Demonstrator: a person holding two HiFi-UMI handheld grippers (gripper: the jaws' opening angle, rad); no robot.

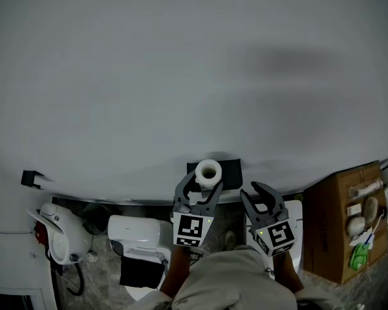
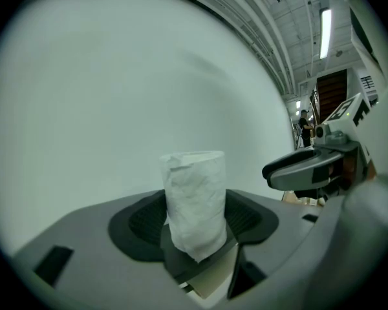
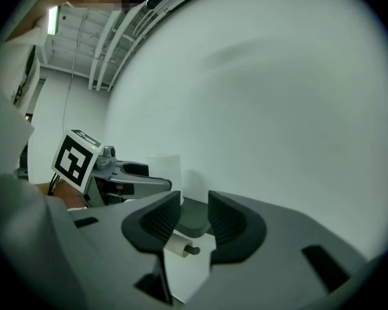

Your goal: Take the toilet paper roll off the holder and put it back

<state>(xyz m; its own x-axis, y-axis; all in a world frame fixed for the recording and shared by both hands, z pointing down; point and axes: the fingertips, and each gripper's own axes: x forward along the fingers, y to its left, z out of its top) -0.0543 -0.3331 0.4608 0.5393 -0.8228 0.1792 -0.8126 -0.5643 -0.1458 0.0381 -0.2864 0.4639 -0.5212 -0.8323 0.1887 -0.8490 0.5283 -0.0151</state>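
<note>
A white toilet paper roll [image 1: 208, 171] stands upright, hole up, just in front of the black holder [image 1: 231, 168] on the grey wall. My left gripper [image 1: 204, 185] is shut on the roll, and in the left gripper view the crumpled roll [image 2: 194, 199] fills the space between the jaws [image 2: 194, 232]. To its right, my right gripper [image 1: 252, 191] hangs open with nothing in it. The right gripper view looks through the narrow gap of that gripper [image 3: 194, 215] at the holder's dark top [image 3: 193, 225], a brown tube [image 3: 176, 245] below it, and the roll [image 3: 165, 168] at left.
A white toilet [image 1: 137, 234] stands below left, with a white device [image 1: 59, 232] and a black wall hook [image 1: 32, 179] further left. At the right is an open cardboard box [image 1: 339, 228] with small items. A person's sleeve [image 1: 236, 283] fills the bottom centre.
</note>
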